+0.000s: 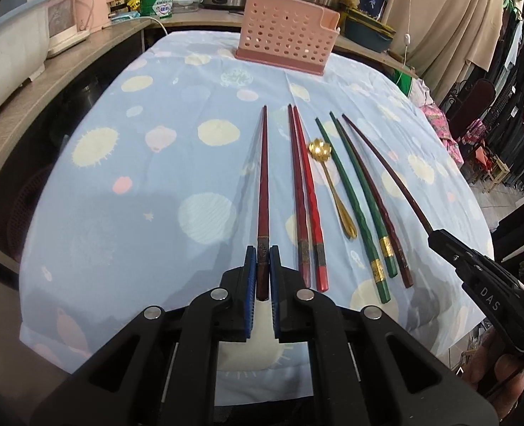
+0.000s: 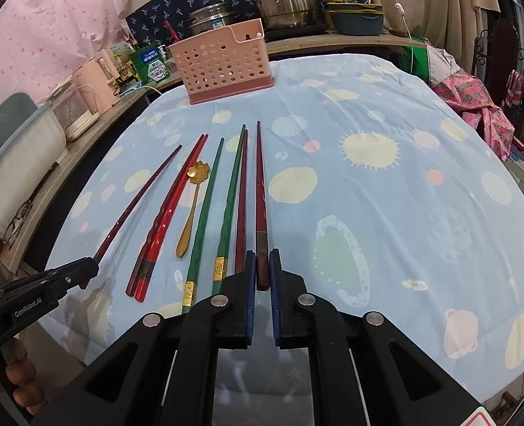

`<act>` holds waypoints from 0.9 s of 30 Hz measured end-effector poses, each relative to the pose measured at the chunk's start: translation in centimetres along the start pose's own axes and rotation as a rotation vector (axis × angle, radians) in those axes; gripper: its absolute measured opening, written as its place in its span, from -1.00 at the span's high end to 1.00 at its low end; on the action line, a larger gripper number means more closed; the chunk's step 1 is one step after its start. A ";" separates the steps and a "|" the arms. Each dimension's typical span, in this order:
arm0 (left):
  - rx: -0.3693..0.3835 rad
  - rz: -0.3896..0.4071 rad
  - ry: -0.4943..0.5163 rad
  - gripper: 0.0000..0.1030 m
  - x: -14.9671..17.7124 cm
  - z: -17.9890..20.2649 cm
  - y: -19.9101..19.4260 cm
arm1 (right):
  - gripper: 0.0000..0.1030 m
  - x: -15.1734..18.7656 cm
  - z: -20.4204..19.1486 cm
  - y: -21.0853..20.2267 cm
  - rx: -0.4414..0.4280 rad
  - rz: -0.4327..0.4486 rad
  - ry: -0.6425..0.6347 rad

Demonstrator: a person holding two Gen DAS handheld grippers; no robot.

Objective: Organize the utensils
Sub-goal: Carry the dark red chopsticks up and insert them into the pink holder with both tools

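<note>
My left gripper (image 1: 262, 248) is shut on the thick end of a dark red chopstick (image 1: 263, 177) that points toward the pink perforated utensil holder (image 1: 286, 41). The right gripper (image 2: 262, 252) is shut on the thick end of another dark red chopstick (image 2: 259, 184). Between the two held sticks, lying on the cloth, are two bright red chopsticks (image 1: 304, 195), a gold spoon (image 1: 332, 184), two green chopsticks (image 1: 354, 198) and a maroon chopstick (image 1: 379, 206). In the right wrist view, the left gripper (image 2: 91, 263) holds its chopstick (image 2: 137, 202) at the far left.
The table wears a light blue cloth (image 2: 386, 213) with planet prints. The pink holder (image 2: 222, 67) stands at its far edge. Behind it a wooden shelf (image 1: 95, 49) carries pots, boxes and appliances. Clothes hang at the right (image 1: 510, 106).
</note>
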State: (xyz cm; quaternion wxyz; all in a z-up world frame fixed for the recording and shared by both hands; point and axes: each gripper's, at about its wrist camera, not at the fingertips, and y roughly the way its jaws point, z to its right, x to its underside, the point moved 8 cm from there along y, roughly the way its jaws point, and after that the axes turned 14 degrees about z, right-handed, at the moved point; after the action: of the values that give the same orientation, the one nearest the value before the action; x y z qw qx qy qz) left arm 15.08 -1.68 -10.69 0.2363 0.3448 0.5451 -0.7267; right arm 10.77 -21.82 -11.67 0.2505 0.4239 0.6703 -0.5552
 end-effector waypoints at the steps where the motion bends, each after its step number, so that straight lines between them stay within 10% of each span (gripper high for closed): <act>1: -0.001 0.009 -0.001 0.86 -0.5 -0.1 -0.2 | 0.86 -0.4 0.0 -0.3 0.000 0.012 0.002; 27: -0.031 0.338 0.024 0.86 -18.8 -0.3 -3.1 | 0.86 -17.3 0.5 -2.2 -0.070 0.301 0.071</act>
State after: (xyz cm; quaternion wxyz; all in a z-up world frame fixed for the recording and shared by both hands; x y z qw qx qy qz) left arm 25.20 -1.06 5.46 0.3541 0.4367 0.4930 -0.6640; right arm 17.72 -27.41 3.36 0.3215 0.5300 0.6266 -0.4724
